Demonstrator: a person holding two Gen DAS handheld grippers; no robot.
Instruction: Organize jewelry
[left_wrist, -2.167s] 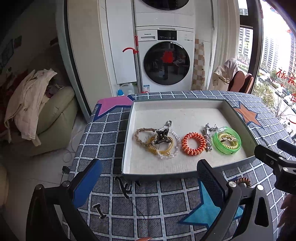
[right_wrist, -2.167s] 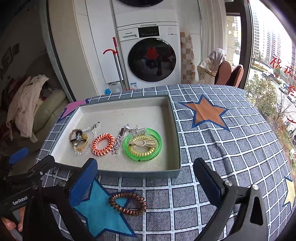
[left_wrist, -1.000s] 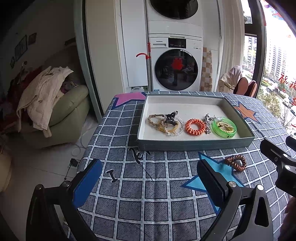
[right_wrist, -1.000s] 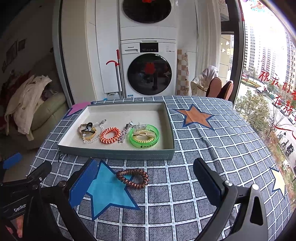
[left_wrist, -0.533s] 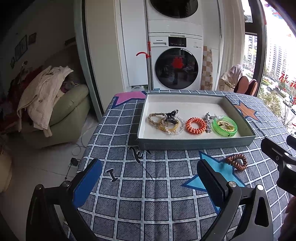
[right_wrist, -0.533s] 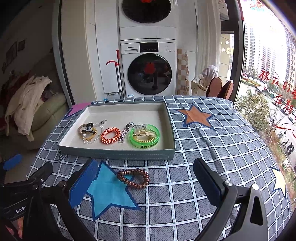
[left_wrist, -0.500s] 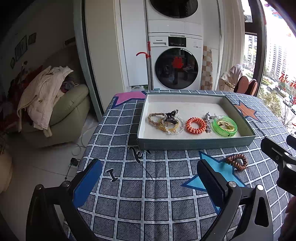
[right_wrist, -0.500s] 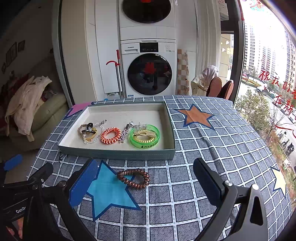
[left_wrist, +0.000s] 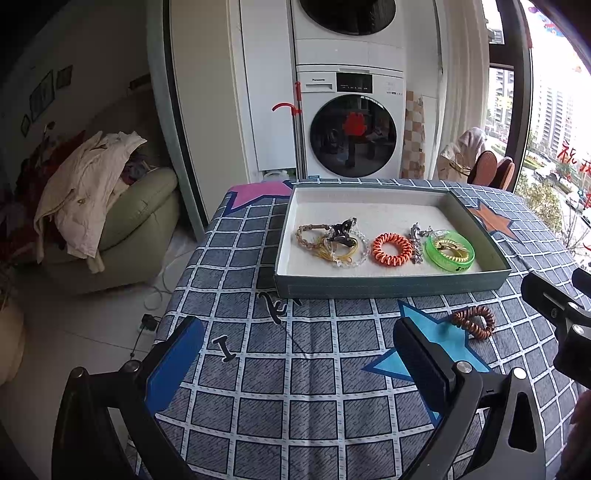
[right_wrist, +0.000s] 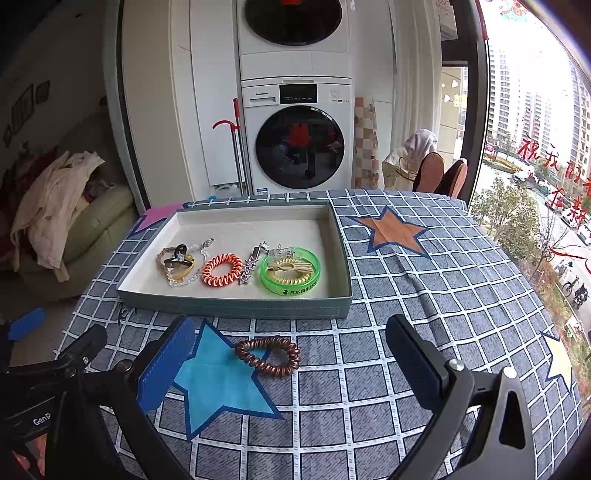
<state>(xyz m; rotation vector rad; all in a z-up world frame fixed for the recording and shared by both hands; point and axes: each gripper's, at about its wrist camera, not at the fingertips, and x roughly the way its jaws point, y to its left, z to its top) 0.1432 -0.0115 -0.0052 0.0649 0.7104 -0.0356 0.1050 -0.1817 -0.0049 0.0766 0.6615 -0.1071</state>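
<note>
I hold my right tool (right_wrist: 291, 363) wide over the brown coil tie (right_wrist: 268, 355), the one piece outside the tray (right_wrist: 236, 304); my left tool (left_wrist: 295, 354) waits wide, empty.

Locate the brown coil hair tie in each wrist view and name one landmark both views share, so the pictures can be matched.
Left wrist view: brown coil hair tie lies at right of centre on the checked cloth, outside the tray, near the blue star's right tip.
Right wrist view: it lies at centre, below the tray, overlapping the blue star's right edge.
Shared landmark: the grey tray, just behind it in both.
</note>
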